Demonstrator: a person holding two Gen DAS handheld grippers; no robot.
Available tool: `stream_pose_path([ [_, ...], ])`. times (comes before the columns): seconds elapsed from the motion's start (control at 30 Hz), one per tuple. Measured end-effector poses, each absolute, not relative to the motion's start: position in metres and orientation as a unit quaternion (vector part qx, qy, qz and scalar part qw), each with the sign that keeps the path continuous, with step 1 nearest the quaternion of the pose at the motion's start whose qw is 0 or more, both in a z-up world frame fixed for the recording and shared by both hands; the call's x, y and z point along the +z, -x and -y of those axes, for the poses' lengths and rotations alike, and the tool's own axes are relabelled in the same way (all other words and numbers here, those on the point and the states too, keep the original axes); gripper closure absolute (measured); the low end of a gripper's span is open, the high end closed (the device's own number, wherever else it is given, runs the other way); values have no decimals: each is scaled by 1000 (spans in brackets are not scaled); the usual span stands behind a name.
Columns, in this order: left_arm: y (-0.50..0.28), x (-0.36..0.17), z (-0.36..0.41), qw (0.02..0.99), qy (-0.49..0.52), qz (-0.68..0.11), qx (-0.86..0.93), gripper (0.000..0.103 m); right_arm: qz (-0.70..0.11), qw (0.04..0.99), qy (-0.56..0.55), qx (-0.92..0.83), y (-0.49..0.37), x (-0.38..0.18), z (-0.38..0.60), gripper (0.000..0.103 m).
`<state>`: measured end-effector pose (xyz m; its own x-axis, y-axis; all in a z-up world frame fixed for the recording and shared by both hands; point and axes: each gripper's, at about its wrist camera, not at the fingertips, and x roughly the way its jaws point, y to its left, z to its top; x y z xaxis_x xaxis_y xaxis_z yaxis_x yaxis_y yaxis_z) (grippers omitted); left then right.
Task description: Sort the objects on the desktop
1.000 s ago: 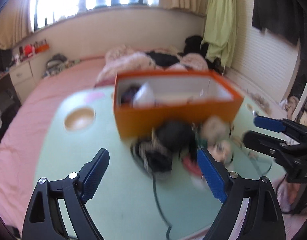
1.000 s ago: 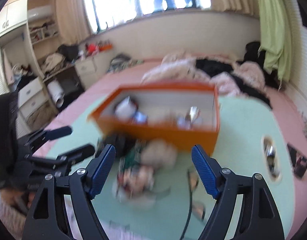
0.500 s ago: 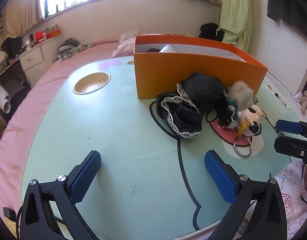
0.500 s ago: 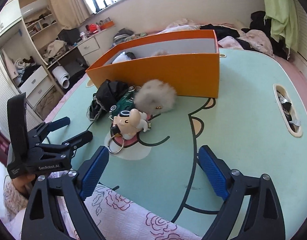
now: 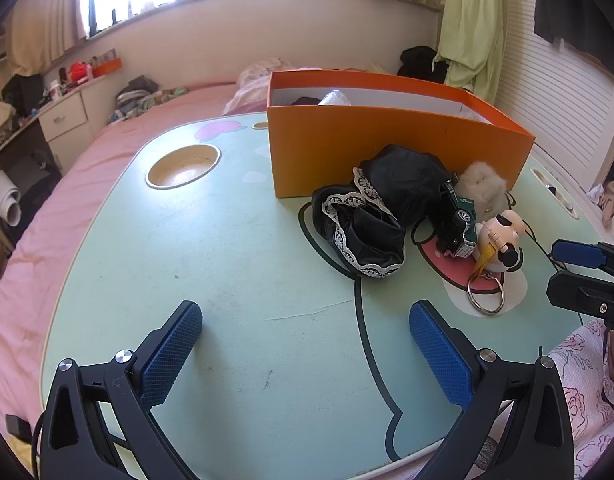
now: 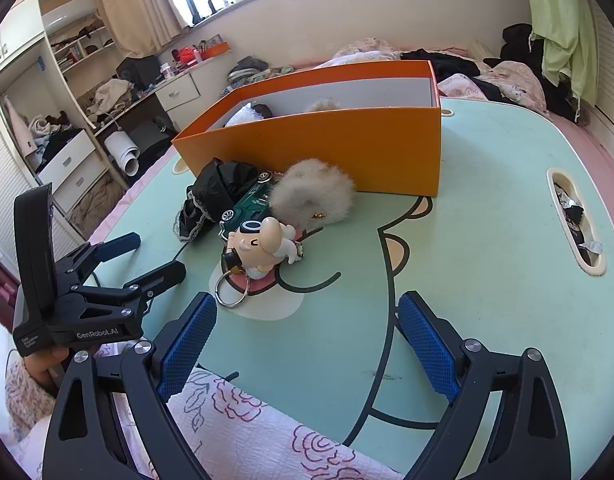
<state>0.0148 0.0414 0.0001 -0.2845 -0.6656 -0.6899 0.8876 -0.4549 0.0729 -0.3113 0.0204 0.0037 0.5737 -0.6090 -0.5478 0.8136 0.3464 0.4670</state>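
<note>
A bedroom with a pink bed sits around my mint-green surface, which carries a cartoon print and a round cup recess at its far left. An orange box stands on the far half of the surface, open on top, with a few things already inside that I can only partly see.

The things to sort lie bunched against the box's near wall. A black lace-trimmed cloth is on the left of the bunch. A green toy car lies beside it, touching it. A beige fluffy ball rests against the box wall. A small doll lies nearest me, with a metal key ring flat on the surface at its end.

My left tongs hover low over bare surface at the near edge, spread wide with nothing between them. My right tongs are also released and empty, over the near edge, with the key ring just ahead of the left pad. Floral fabric shows beneath them, and a hand holds the left unit's grip.
</note>
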Motion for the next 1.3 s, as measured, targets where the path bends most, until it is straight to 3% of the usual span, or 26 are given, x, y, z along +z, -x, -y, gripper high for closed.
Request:
stream_pose_path([
  [0.2,-15,1,-40,495,-336,-165,-784,0,-158,797,-368,-453,303,12,-14,11],
  [0.43,-15,1,-39,495,-335,-166,-784,0,-178,804,-298,-484,276,42,0,11],
  [0.5,-15,1,-39,495,-335,-166,-784,0,-188,805,-295,-479,267,41,5,17],
  [0.57,-15,1,-39,495,-336,-166,-784,0,-204,806,-295,-471,261,35,6,47],
  [0.6,-15,1,-39,495,-336,-166,-784,0,-209,806,-297,-468,260,33,5,55],
  [0.87,-14,1,-39,495,-335,-166,-784,0,-163,806,-299,-484,287,33,-20,65],
  [1.17,-15,0,-39,495,-335,-166,-784,0,-146,783,-306,-521,314,20,-28,62],
  [1.2,-15,0,-39,495,-335,-166,-784,0,-149,779,-312,-522,313,17,-27,57],
  [1.27,-14,0,-40,495,-336,-165,-784,0,-165,770,-345,-510,311,5,-16,25],
  [1.3,-14,1,-40,495,-336,-165,-784,0,-157,775,-340,-509,310,5,-15,22],
])
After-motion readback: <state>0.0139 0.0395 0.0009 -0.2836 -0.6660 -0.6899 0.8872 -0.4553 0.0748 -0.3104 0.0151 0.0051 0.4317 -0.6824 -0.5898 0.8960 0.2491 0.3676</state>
